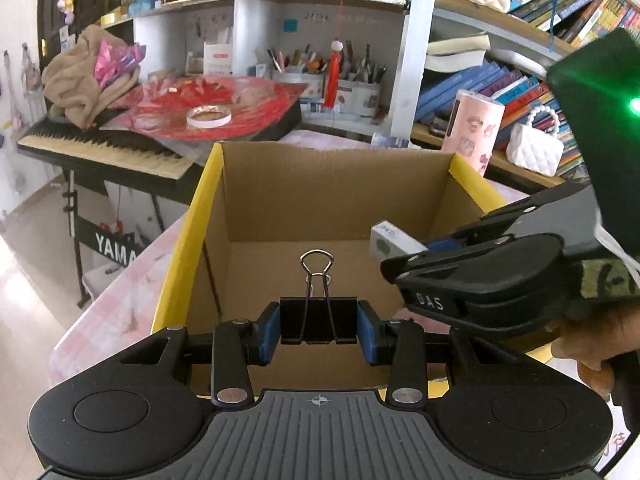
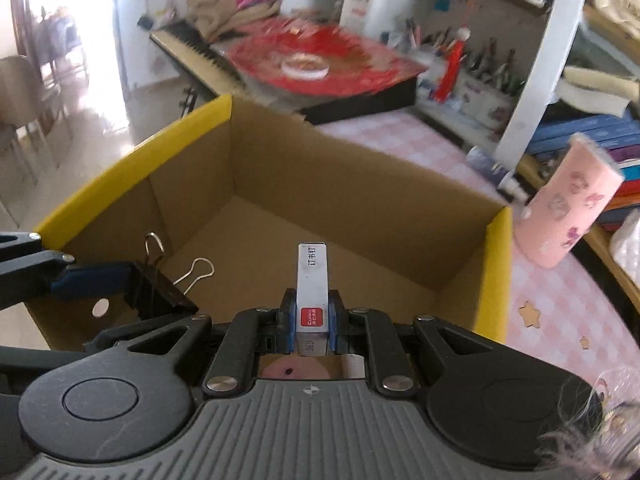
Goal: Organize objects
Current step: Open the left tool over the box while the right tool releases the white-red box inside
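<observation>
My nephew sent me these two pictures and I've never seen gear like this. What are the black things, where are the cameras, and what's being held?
They are hand-held grippers, one in each of a person's hands, each carrying a camera that looks along its fingers. In the left camera's view, the left gripper clamps a black binder clip. In the right camera's view, the right gripper clamps a small staple box. Both hover over an open cardboard box standing on a pink checked tablecloth.
</observation>
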Demonstrator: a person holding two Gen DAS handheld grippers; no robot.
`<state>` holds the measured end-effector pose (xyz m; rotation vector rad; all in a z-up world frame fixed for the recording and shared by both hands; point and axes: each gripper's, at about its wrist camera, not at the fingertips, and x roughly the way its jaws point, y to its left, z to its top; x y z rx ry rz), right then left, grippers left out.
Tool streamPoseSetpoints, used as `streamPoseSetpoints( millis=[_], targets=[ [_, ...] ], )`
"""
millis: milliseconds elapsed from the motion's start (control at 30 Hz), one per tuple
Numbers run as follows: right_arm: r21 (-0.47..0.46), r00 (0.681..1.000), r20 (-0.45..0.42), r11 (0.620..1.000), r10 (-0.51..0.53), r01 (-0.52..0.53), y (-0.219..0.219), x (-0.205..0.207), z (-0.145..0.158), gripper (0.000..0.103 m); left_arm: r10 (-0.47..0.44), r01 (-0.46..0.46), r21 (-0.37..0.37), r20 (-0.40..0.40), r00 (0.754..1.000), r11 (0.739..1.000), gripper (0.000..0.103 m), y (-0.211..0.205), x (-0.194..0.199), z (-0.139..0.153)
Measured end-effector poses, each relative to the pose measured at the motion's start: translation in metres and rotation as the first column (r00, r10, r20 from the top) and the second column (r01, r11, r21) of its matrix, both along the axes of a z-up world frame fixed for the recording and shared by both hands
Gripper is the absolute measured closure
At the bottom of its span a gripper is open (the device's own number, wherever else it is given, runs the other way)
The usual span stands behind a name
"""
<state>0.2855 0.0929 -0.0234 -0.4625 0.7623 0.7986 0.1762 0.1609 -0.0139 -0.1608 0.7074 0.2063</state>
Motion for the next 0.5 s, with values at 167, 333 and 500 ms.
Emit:
streamPoseSetpoints(
  millis=[167,333,500],
  targets=[
    [-0.035,0.996,-0.087,0.999,-0.008,0.005,0.006,0.012,-0.006,0.089,0.007,-0.007,-0.003,-0.005,1.0,1.0,0.065,0.0,0.001,-0.001],
    [-0.041,0.989,-0.15,0.999,-0.003,-0.003,0.006,0.018,-0.009,0.089,0.008,-0.008,-0.003,-0.007,1.0,1.0,0.065,-0.001,0.001,-0.001],
    [-0.041,0.988,-0.156,0.999,0.003,-0.01,0.006,0.017,-0.009,0.089,0.01,-0.01,0.012,0.01,1.0,1.0,0.063,-0.002,-0.003,0.002]
  ],
)
